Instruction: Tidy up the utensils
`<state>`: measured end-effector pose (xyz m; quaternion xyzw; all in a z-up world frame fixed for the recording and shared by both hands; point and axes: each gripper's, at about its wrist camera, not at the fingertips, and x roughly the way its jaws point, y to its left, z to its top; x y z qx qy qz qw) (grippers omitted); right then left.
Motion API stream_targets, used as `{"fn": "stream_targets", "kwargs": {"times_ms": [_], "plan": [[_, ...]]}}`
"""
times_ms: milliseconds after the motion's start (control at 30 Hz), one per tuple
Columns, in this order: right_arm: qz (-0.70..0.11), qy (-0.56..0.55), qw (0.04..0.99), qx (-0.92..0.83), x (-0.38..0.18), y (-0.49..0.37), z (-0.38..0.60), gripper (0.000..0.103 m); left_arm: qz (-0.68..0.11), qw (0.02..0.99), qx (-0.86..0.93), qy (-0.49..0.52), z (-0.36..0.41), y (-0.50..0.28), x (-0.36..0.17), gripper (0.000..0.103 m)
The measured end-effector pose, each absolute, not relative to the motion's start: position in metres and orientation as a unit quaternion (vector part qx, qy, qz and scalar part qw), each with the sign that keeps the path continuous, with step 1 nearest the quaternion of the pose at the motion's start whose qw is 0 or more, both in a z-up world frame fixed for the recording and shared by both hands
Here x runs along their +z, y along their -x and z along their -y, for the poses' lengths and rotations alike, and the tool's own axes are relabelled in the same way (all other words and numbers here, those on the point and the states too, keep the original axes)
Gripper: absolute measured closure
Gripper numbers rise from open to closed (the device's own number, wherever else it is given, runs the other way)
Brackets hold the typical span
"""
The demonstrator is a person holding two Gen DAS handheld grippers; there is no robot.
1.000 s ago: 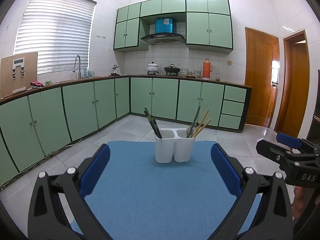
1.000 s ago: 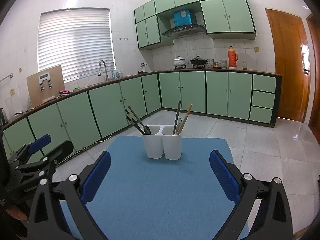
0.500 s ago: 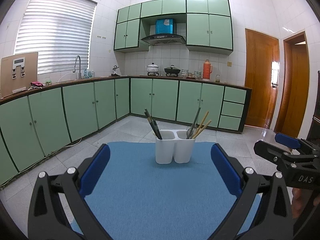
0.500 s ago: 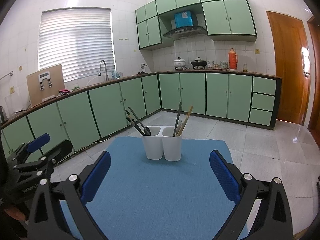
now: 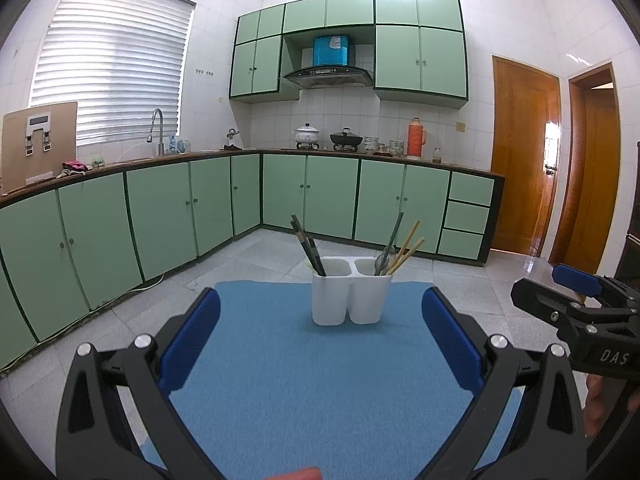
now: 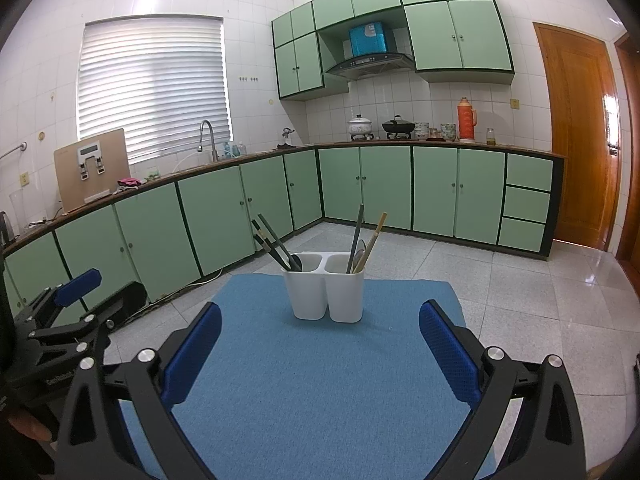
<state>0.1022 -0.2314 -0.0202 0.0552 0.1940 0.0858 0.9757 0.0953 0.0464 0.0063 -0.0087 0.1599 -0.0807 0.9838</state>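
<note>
Evidently empty, wide-spread left gripper [image 5: 320, 332] and right gripper [image 6: 320, 336] — utensils [image 6: 362, 242] in holder [image 6: 325, 292].

White tiled walls [image 5: 516, 20] rise over pale green cabinets [image 5: 332, 196] along an L-shaped counter. A blinded window [image 5: 108, 64] glows left; wooden doors [image 5: 524, 160] stand right, above a grey tiled floor [image 6: 520, 280].

left gripper [image 5: 320, 336]: you're running black angular arms, blue ribbed pads, silver screw heads
right gripper [image 6: 320, 336]: same build, and it's showing white "DAS" lettering on its side in the left view
</note>
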Motion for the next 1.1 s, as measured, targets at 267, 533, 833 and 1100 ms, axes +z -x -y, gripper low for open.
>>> {"fn": "stream_targets", "kwargs": {"times_ms": [267,533,833,1100], "plan": [[-0.194,-0.055,0.976,0.085,-0.0203,-0.1024,0.2310,0.006,-0.159,0.984,-0.080,0.008,-0.0466,-0.0950,0.0058,0.005],[-0.194,-0.055,0.976,0.085,-0.0207,-0.1022,0.2311,0.006,-0.159,0.984,-0.079,0.007,-0.0457,-0.0954,0.0052,0.005],[-0.193,-0.054,0.976,0.085,-0.0211,-0.1019,0.2308,0.006,-0.157,0.984,-0.078,0.007,-0.0452,-0.0954,0.0047,0.005],[-0.193,-0.054,0.976,0.085,-0.0203,-0.1011,0.2300,0.006,-0.156,0.985,-0.078,0.005,-0.0443,-0.0943,0.0049,0.005]]}}
